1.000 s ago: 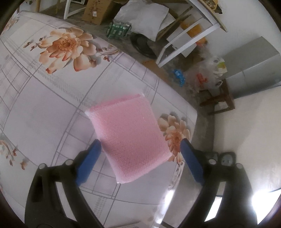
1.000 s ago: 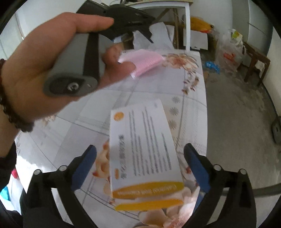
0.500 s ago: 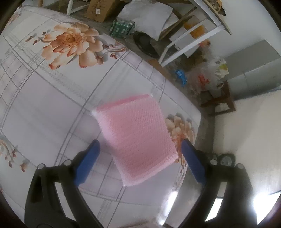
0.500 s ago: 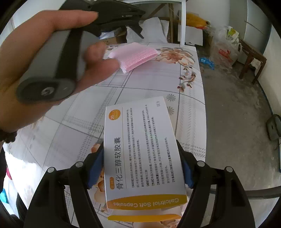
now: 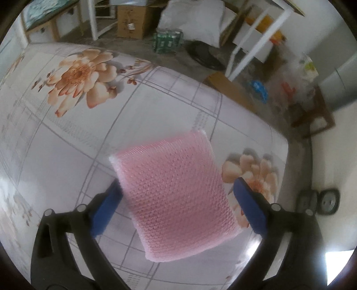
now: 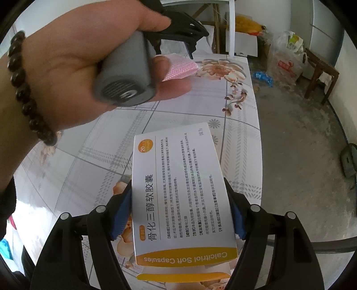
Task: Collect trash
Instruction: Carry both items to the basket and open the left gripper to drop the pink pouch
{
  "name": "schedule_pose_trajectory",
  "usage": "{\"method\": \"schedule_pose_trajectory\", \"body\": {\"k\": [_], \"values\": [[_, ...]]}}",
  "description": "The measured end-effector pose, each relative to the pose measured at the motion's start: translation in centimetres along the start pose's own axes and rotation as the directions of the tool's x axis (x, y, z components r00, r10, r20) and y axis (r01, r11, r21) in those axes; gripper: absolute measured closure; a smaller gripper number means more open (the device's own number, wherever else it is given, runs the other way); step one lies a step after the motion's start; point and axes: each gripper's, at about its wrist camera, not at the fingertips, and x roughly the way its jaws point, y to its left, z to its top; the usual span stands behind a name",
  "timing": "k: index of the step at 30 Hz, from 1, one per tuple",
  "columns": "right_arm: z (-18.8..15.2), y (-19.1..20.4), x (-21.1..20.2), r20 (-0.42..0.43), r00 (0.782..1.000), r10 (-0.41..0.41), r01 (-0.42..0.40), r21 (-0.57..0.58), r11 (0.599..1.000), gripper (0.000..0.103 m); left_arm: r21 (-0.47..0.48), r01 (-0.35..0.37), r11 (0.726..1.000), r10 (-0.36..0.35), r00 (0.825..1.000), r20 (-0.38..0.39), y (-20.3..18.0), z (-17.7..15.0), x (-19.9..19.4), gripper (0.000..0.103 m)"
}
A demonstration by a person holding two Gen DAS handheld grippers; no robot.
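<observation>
A pink bubble-wrap pad (image 5: 176, 194) lies on the floral tablecloth (image 5: 67, 138). My left gripper (image 5: 178, 207) is open around it, blue fingers on either side; the right one stands apart from the pad's edge. The pad also shows in the right wrist view (image 6: 178, 69), behind the hand that holds the left gripper. My right gripper (image 6: 178, 207) is shut on a white and orange medicine box (image 6: 178, 194), its blue pads against both long sides, holding it over the table.
The table edge (image 6: 256, 138) runs along the right, with concrete floor beyond. Past the far edge are a cardboard box (image 5: 133, 21), a white frame (image 5: 252, 49), a plastic bag (image 6: 287, 58) and a wooden stool (image 6: 321, 73).
My right gripper closed on the medicine box and lifted it a little. My left gripper moved forward, so the pink pad now sits deeper between its open fingers.
</observation>
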Motion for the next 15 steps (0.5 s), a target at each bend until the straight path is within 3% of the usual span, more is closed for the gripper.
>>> {"method": "schedule_pose_trajectory", "body": {"k": [1, 2, 10, 15], "values": [[0.0, 0.1, 0.0, 0.000, 1.000, -0.004, 0.004, -0.001, 1.000, 0.031, 0.026, -0.008, 1.000, 0.008, 1.000, 0.010, 0.0, -0.1, -0.3, 0.024], [0.0, 0.1, 0.0, 0.000, 1.000, -0.005, 0.005, -0.002, 1.000, 0.031, 0.036, 0.015, 0.999, -0.015, 1.000, 0.006, 0.4, -0.1, -0.5, 0.026], [-0.1, 0.5, -0.2, 0.003, 1.000, -0.014, 0.014, -0.008, 1.000, 0.032, 0.103, 0.086, 0.991, -0.087, 0.996, 0.001, 4.5, -0.4, -2.4, 0.031], [0.1, 1.2, -0.8, 0.028, 1.000, -0.005, 0.006, -0.012, 1.000, 0.032, 0.167, 0.145, 0.975, -0.157, 0.986, 0.056, 8.8, -1.4, -7.3, 0.031]]}}
